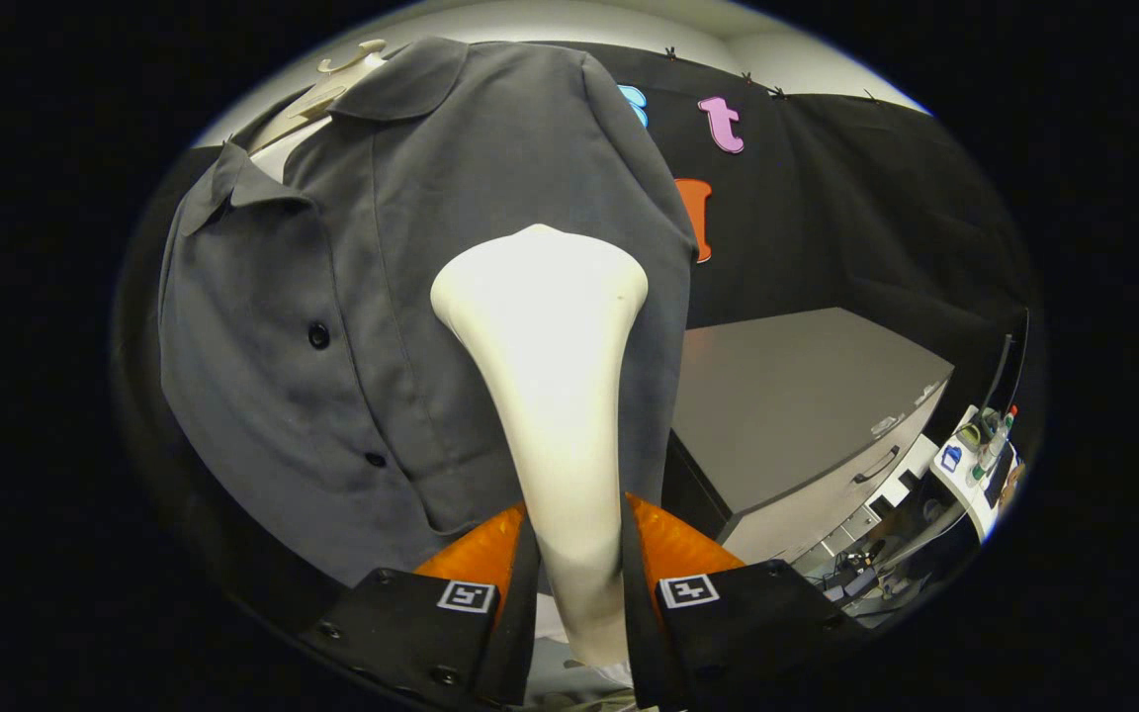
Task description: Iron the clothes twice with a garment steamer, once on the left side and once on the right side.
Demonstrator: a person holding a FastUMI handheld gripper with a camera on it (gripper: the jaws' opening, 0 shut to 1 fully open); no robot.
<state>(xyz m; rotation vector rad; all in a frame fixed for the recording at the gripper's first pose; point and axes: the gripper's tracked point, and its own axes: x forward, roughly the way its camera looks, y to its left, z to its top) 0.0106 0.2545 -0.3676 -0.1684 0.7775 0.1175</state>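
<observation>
the gripper [577,583] is clamped on the steamer [550,396] — both fingers press its narrow handle from either side. the steamer's wide head points up and sits against the grey shirt [372,297], near the shirt's edge on the side toward the table. the shirt hangs on a pale hanger [337,84], its button row beside the steamer. a grey table [797,405] stands beyond — near the black wall.

Gripper [577,583]: square markers, screws.
</observation>
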